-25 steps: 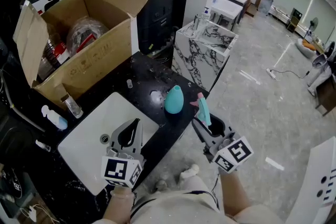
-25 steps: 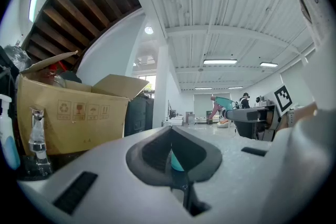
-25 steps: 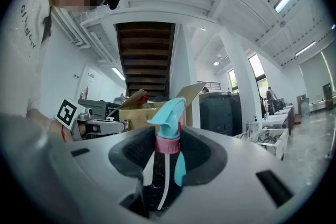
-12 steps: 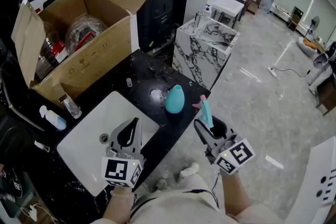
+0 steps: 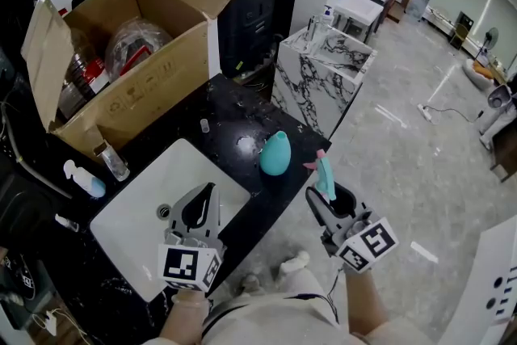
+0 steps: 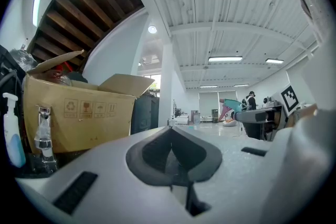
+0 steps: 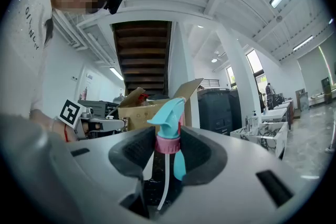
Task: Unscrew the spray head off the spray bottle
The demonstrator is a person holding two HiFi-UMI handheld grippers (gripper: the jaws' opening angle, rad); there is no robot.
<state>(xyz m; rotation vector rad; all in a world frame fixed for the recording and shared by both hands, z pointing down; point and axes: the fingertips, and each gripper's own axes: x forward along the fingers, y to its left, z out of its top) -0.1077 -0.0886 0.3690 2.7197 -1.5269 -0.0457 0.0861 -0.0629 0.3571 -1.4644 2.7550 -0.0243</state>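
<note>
Spray head apart from the spray bottle, pinched in the right tool.
The right tool's jaws clamp the pink collar of the teal spray head, its dip tube hanging between them, just right of the bottle and past the edge of the black worktop. The bottle stands upright near that edge. Lower left of the bottle, the left tool hovers over a white sink, jaws pressed together and empty. A cardboard box sits behind the bottle, to its left.

- Left gripper: pale grey shell, dark grey fingers, cube with black-and-white square markers.
- Right gripper: same build.
- Person's top: pale.
</note>
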